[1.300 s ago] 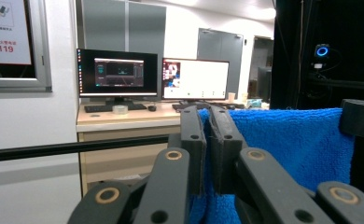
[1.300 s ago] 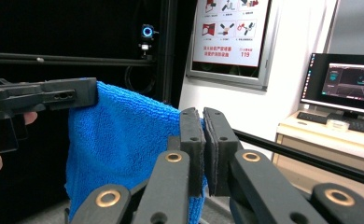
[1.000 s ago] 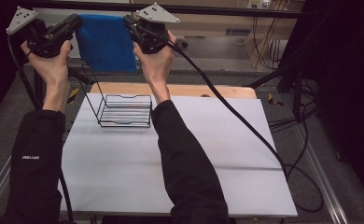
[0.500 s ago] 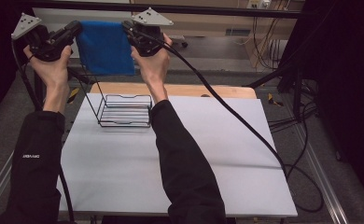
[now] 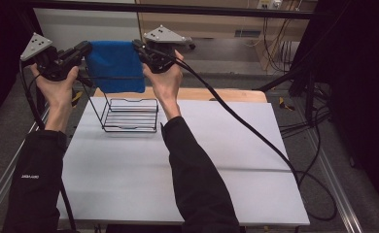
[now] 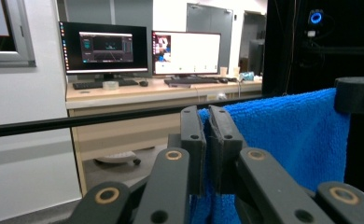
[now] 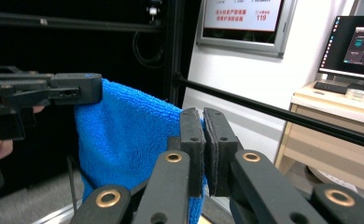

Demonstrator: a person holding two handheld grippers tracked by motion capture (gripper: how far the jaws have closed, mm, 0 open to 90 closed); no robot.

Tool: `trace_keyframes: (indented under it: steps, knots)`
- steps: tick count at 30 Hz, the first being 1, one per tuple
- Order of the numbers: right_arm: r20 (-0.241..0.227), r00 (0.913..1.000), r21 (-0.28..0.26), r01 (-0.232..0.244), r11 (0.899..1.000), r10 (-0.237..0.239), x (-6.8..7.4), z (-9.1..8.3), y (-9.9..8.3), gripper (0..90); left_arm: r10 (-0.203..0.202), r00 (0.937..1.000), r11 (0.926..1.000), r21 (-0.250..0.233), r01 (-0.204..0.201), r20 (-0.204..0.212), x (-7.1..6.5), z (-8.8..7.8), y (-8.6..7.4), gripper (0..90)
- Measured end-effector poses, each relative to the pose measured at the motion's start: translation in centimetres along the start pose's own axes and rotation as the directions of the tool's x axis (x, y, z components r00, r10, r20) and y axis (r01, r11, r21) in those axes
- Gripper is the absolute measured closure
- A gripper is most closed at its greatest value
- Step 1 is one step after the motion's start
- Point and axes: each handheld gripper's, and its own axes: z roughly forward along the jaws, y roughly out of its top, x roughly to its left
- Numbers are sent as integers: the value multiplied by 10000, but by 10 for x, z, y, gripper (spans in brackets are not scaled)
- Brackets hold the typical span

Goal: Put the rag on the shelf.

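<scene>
A blue towel [image 5: 114, 65] hangs stretched between my two grippers, high above the far end of the table. My left gripper [image 5: 84, 49] is shut on the towel's left top corner; in the left gripper view the blue towel [image 6: 287, 135] is pinched between its jaws [image 6: 207, 140]. My right gripper [image 5: 139, 47] is shut on the right top corner, and the right gripper view shows the blue towel [image 7: 124, 140] in its jaws [image 7: 203, 140]. The towel's lower edge hangs above a black wire rack [image 5: 129, 114].
The wire rack stands at the far left of the white table [image 5: 202, 160]. A wooden board [image 5: 226, 94] lies along the far edge. Cables trail from the right gripper across the table to the floor at right. A desk with monitors [image 6: 143, 46] stands beyond.
Both grippers have come down and slightly toward me with the towel still stretched between them. The towel now hangs closer to the wire rack.
</scene>
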Motion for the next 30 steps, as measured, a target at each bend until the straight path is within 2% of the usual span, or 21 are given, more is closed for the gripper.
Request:
trace_keyframes:
  steps: [2,6,16,18,25,30]
  knots:
    - [-63,9999,70,114,9999,-114,4,-1,-2,875,104,9999,9999,94,-103,-52,1,-3,-2,851]
    - [-241,9997,136,106,9999,-102,10,-1,-4,875,-16,10000,9999,106,16,-8,4,-9,-7,851]
    - [-302,9991,454,300,9985,-286,20,-6,-8,873,100,9998,9997,212,-103,161,4,-16,-12,851]
    - [-328,9993,574,218,9981,-200,21,-7,-8,873,134,9997,9997,223,-138,189,4,-18,-12,851]
    - [-591,9983,1153,60,9933,8,26,-9,-10,873,-234,9993,9982,559,218,287,5,-23,-20,850]
    - [-734,9973,1320,112,9912,-15,28,-12,-10,873,-259,9989,9974,680,232,401,5,-27,-22,849]
